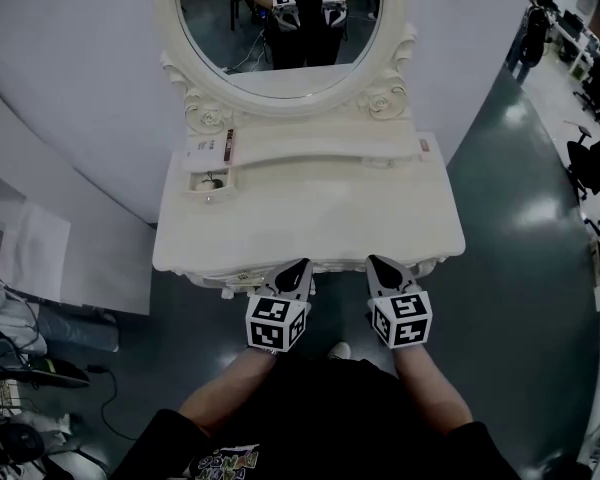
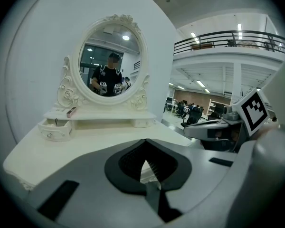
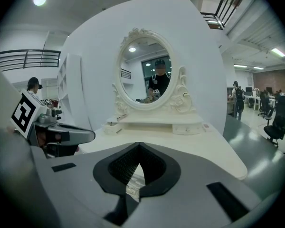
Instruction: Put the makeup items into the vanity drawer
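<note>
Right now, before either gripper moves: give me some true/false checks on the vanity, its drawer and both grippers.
1. The left gripper and the right gripper are both shut with nothing between their jaws. True.
2. The small white drawer at the left end of the shelf is closed. False: it stands pulled open.
3. A slim dark-red item lies on the shelf above that drawer. True.
4. The right gripper reaches into the drawer. False: it is at the front edge of the cream-white vanity table, away from the drawer.
5. The oval mirror reflects the person holding both grippers. True.
</note>
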